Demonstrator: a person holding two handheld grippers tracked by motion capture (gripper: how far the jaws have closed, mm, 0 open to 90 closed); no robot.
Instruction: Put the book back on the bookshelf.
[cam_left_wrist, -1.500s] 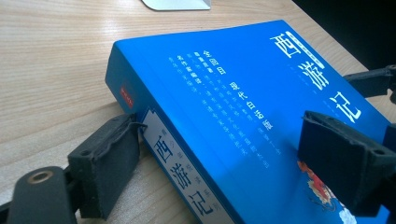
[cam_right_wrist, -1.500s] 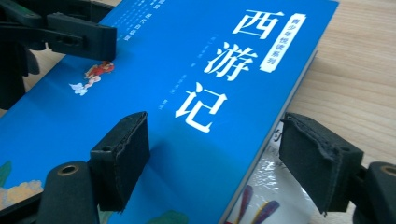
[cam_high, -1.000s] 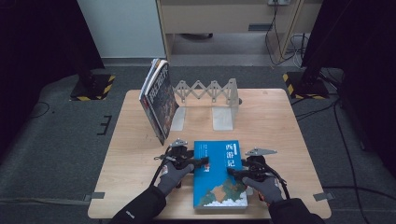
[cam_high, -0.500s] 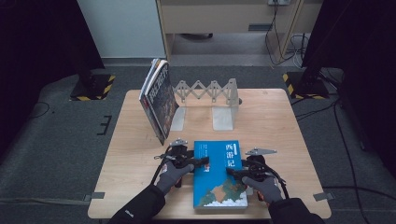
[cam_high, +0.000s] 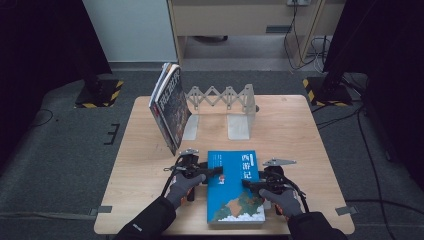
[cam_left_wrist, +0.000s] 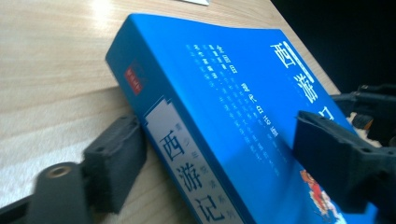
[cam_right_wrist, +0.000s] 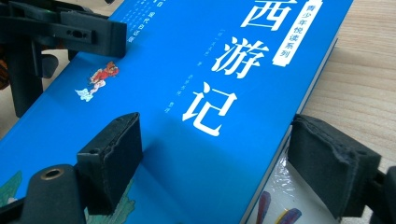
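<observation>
Blue book (cam_high: 236, 187) lies flat at the table's (cam_high: 310, 145) near edge, each gripper straddling one side. Left gripper (cam_high: 212, 171), jaws just closing over the spine, presses the cover; right gripper (cam_high: 251, 183) bites the page edge. Next: lift together toward the bookend rack (cam_high: 225, 107).

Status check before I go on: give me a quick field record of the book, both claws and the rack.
book: blue book lies flat, cover up, at the near edge of the table
left claw: left claw straddles the spine edge; jaws have just been closing, firm grip unclear
right claw: right claw straddles the page edge, one pad on the cover; grip unclear
rack: folding bookend at the far side, slots between its plates free
other books: leaning books tilt against the rack's left end
</observation>
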